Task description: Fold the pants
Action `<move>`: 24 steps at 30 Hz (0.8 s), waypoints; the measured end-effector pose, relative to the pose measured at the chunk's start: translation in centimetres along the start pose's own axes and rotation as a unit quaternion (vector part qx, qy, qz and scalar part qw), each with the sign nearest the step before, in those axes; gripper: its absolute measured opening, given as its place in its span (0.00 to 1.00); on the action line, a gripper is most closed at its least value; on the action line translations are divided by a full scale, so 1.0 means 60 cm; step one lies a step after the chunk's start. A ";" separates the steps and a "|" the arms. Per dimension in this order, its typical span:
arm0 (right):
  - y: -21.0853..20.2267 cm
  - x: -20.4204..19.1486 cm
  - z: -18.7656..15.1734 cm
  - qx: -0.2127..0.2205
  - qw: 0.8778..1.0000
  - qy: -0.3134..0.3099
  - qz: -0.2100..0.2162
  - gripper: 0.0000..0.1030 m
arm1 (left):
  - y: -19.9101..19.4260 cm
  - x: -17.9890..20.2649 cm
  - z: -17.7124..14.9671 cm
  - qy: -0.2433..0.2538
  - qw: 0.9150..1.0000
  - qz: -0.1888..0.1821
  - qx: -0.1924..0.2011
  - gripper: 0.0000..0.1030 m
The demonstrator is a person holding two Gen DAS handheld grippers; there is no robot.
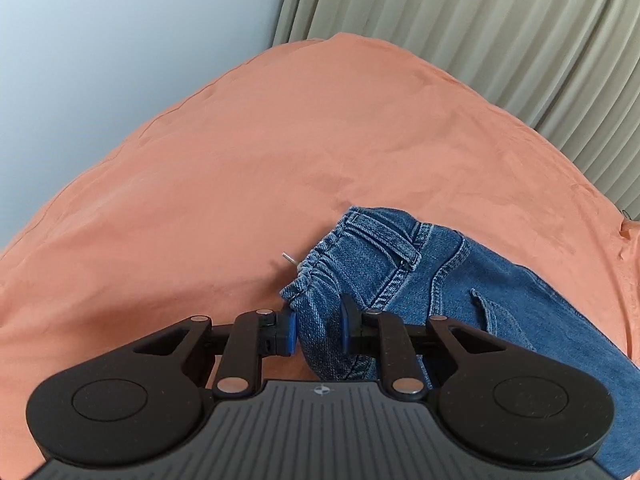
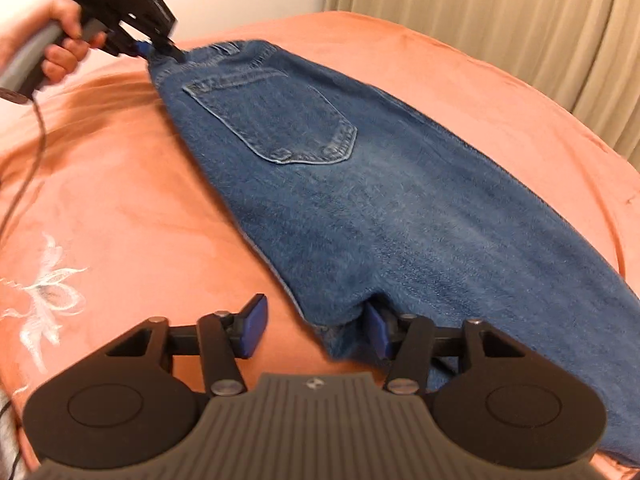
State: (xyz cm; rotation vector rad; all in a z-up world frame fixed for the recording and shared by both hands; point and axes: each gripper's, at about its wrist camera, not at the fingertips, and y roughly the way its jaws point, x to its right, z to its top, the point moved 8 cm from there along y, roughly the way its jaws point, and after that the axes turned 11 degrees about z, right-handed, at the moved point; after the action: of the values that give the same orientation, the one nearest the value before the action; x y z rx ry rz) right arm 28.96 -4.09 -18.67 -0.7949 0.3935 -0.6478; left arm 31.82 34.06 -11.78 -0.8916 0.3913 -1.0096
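Note:
Blue denim pants point(image 2: 340, 184) lie on the orange bedspread point(image 2: 120, 208), folded lengthwise with a back pocket point(image 2: 280, 120) facing up. My left gripper point(image 1: 318, 330) is shut on the waistband corner point(image 1: 320, 320); it also shows in the right wrist view point(image 2: 160, 50), held by a hand at the far left. My right gripper point(image 2: 316, 328) is open at the crotch edge of the pants. Its right pad point(image 2: 376, 330) touches the denim and its left pad point(image 2: 252, 330) stands apart over the bedspread.
Beige pleated curtains point(image 1: 500, 40) hang behind the bed. A pale wall point(image 1: 120, 40) is at the left. White floral embroidery point(image 2: 48, 292) marks the bedspread at the left. A cable point(image 2: 36, 152) trails from the left gripper's handle.

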 end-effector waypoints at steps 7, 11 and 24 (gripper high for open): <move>-0.072 -0.020 0.012 0.015 0.999 0.013 0.024 0.04 | -0.061 0.010 0.010 0.061 0.997 0.037 0.024 0.20; -0.120 -0.042 0.008 0.028 0.997 0.052 0.057 0.03 | -0.080 -0.041 -0.008 0.064 0.996 0.061 0.003 0.20; -0.067 -0.073 -0.087 -0.010 0.988 0.127 0.084 0.03 | 0.006 -0.088 -0.086 0.122 0.980 0.143 -0.057 0.39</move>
State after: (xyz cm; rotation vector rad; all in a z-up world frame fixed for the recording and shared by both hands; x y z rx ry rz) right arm 21.31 -6.03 -18.61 -0.6914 0.6919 -0.5888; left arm 26.01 36.29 -15.73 -0.7874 0.7701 -0.8375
